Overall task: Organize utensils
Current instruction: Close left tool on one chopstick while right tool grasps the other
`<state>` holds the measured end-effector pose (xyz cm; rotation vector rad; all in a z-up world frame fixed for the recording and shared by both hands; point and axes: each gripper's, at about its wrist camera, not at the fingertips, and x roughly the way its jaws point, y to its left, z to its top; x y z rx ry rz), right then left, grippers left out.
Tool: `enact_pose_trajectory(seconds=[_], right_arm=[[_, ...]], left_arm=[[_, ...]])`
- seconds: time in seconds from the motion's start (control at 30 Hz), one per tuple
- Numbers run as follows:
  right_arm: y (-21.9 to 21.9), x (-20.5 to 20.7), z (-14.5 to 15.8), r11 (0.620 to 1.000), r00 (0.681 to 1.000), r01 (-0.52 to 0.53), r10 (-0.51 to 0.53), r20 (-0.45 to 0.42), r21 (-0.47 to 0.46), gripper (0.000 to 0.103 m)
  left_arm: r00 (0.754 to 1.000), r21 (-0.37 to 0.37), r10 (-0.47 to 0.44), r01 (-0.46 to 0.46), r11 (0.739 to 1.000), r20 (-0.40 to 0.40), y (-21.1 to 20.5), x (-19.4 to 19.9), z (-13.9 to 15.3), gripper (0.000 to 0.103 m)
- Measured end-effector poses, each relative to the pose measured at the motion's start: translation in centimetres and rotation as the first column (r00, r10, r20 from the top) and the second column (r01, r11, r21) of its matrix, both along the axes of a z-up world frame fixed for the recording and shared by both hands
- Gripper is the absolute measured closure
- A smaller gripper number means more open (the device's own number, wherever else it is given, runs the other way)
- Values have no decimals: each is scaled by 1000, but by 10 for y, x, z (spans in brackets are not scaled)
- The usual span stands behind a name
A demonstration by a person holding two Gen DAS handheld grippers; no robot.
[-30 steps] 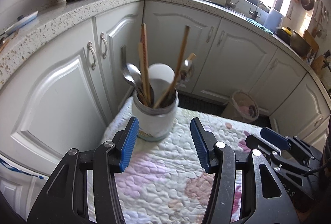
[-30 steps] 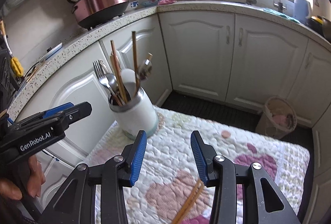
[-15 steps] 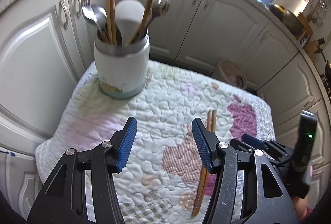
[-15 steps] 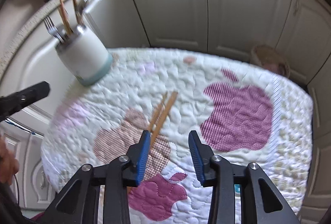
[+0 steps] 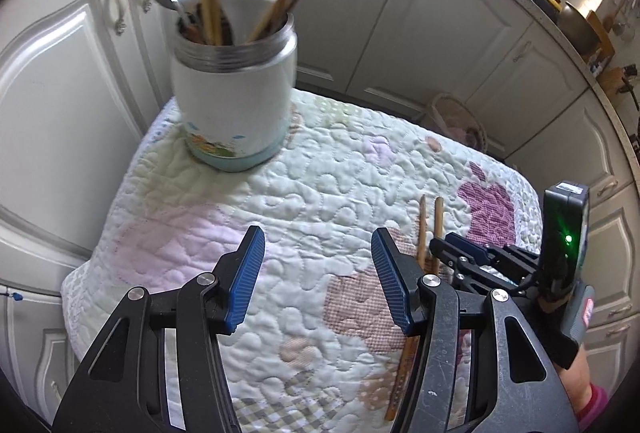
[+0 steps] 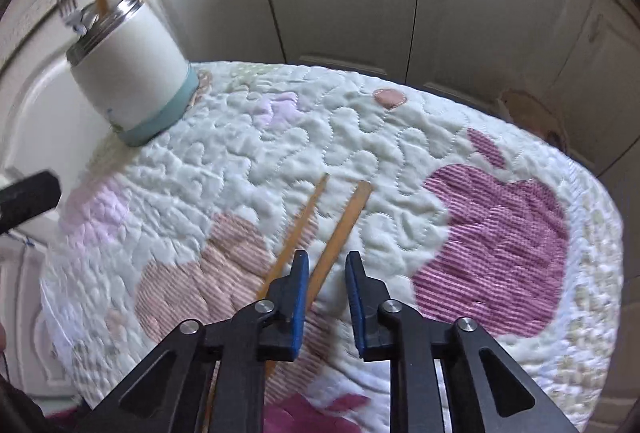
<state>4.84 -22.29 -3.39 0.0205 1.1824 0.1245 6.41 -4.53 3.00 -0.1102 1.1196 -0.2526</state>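
Chopsticks (image 6: 320, 229), two pale wooden sticks, lie side by side on the quilt (image 6: 400, 161).
Right gripper (image 6: 327, 265) closing around one, not yet pinching; left gripper (image 5: 318, 265) released, empty.

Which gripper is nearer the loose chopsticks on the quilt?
Right. The right gripper is closing directly over the chopsticks, one between its jaws; the left gripper hangs open beside them, over bare quilt.

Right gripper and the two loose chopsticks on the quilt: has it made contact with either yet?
Cannot tell. In the right wrist view the right gripper is closing with one of the chopsticks running between its fingers; the other passes under the left finger. No contact or gap shows plainly.
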Motion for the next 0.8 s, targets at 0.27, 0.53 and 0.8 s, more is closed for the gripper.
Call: enact_pose_trajectory(seconds=[0.27, 0.53, 0.8], right_arm=[[-67, -11, 1, 983, 994, 97, -89, -60, 155, 88], [-97, -22, 10, 961, 991, 133, -124, -51, 242, 88], [-90, -20, 19, 965, 995, 96, -93, -22, 243, 88]], left_arm=[[993, -14, -107, 106, 994, -50, -52, 7, -20, 48], [977, 22, -181, 185, 983, -114, -104, 27, -51, 48], [966, -1, -196, 198, 980, -172, -119, 42, -82, 98]])
